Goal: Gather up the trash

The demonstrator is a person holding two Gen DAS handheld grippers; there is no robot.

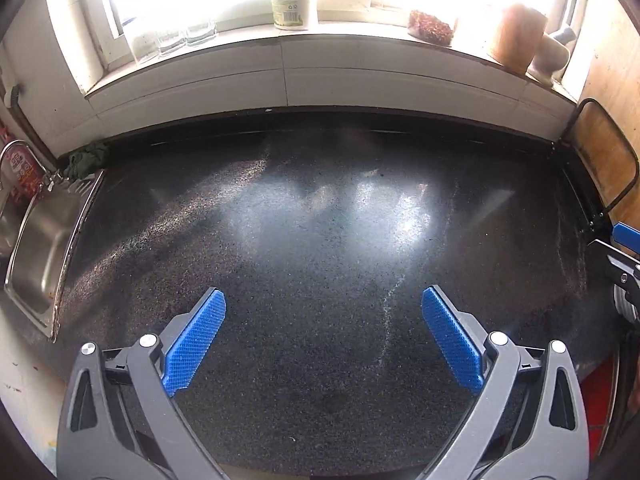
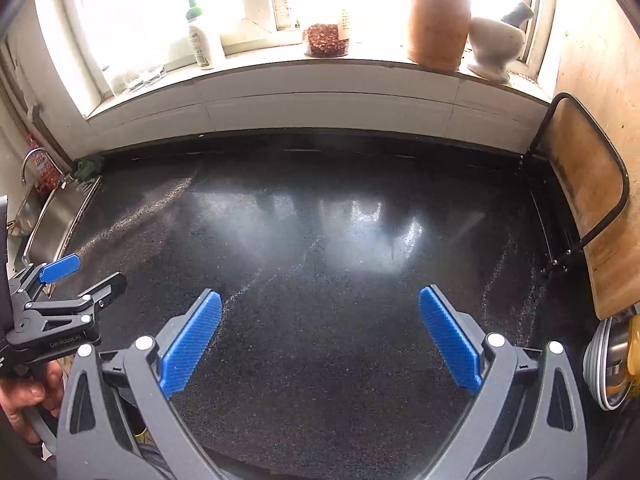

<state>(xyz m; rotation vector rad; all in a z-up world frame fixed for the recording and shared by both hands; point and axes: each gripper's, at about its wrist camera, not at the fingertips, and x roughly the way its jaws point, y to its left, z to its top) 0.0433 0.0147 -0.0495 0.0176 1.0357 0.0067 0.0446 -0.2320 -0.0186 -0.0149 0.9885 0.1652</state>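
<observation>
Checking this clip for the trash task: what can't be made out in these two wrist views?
- Trash: none shows on the black counter in either view.
- Window panes, both views: blown out by glare.
- Bottle label, left wrist view: too blurred to read.
- Steel bowls, right wrist view: cut off by the edge.
- Sink basin, left wrist view: partly cut off.

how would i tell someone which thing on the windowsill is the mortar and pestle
Start at the bright window above the black countertop and follow the windowsill to its right end. Past the tall brown crock stands the mortar and pestle: a white footed bowl with a grey pestle leaning out of it, the only white stone piece there.
</observation>
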